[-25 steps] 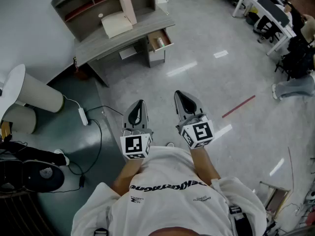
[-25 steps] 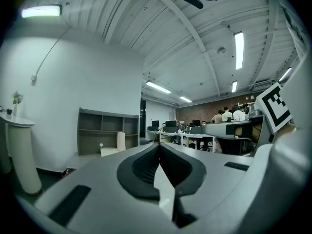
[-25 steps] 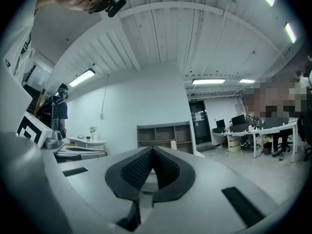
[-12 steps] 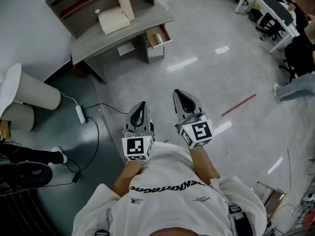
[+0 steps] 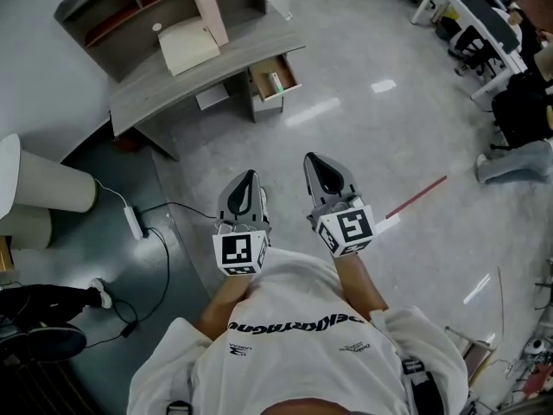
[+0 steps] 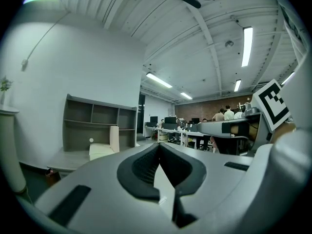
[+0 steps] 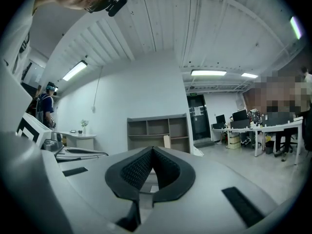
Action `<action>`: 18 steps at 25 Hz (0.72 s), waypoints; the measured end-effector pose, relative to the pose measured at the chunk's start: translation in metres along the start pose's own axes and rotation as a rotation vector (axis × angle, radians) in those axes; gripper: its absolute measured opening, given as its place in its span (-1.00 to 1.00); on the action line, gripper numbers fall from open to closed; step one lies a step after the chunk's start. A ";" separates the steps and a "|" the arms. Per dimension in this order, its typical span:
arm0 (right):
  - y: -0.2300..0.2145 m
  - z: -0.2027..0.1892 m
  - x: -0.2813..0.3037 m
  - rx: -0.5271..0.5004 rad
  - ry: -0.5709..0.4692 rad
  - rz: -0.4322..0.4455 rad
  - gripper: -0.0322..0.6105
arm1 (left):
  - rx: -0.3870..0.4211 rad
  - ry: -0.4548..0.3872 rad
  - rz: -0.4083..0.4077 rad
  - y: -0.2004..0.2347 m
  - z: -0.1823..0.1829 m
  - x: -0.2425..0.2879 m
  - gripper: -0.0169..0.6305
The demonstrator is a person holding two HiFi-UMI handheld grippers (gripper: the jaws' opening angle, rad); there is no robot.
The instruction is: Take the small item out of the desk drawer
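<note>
A grey desk (image 5: 186, 72) with a shelf unit stands at the top left of the head view, a few steps away across the floor. Its drawer (image 5: 272, 78) hangs open at the desk's right end, and a small pale item (image 5: 276, 83) lies inside. I hold both grippers in front of my chest, far short of the desk. The left gripper (image 5: 244, 180) is shut and empty, with its pads meeting (image 6: 158, 146). The right gripper (image 5: 317, 162) is shut and empty too (image 7: 152, 150). The desk's shelves show behind the jaws in both gripper views (image 6: 100, 123) (image 7: 158, 128).
A cream box (image 5: 188, 43) and an upright pink board (image 5: 210, 11) stand on the desk. White round stands (image 5: 39, 188) and a power strip with cable (image 5: 134, 221) lie at the left. Office desks and chairs (image 5: 471, 20) fill the far right. A red strip (image 5: 416, 197) marks the floor.
The desk and open drawer have shifted left and a little down in the head view as I move across the floor. Both grippers stay shut and level.
</note>
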State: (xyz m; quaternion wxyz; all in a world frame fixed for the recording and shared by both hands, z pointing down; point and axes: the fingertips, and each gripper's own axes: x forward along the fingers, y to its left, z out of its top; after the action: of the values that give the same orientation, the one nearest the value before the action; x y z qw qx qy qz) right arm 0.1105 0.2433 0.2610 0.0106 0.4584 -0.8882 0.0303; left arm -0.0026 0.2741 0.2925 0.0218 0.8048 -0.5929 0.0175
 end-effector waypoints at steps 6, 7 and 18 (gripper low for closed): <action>-0.044 0.002 0.101 -0.002 0.025 -0.034 -0.81 | -0.002 0.019 -0.048 0.051 0.004 0.103 -0.90; -0.052 0.003 0.119 0.001 0.030 -0.040 -0.81 | -0.004 0.025 -0.055 0.060 0.004 0.120 -0.90; -0.122 -0.013 0.272 0.038 0.132 -0.086 -0.81 | -0.010 0.079 -0.141 0.130 0.000 0.274 -0.90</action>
State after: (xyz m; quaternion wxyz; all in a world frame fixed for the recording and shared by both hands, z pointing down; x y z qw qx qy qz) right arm 0.0527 -0.0478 0.2921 0.0615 0.4934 -0.8642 0.0770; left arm -0.0454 -0.0256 0.3088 0.0504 0.8432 -0.5334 0.0449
